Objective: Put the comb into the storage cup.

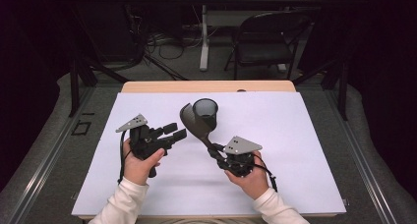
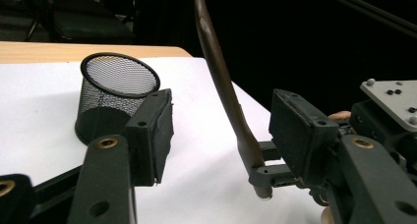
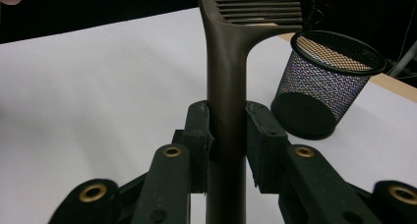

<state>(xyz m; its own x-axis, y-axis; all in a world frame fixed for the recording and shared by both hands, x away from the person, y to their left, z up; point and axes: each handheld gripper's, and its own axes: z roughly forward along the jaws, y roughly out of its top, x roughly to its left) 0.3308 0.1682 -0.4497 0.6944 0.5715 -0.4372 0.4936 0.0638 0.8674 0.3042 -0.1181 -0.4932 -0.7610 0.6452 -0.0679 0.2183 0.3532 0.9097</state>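
Leftmost, the left gripper (image 1: 177, 131) hovers over the white-covered worktop (image 1: 295, 150), its fingers (image 2: 152, 135) apart and empty, well left of the black wire-mesh cup (image 1: 205, 114). That cup stands upright on the sheet toward the worktop's far edge. Just in front of the cup and overlapping it in the high view, a dark brown plastic slotted spatula (image 1: 193, 123) rises with its blade up. Right of the cup and nearer the person, the right gripper (image 1: 215, 152) has its fingers (image 3: 199, 135) clamped on the spatula's handle.
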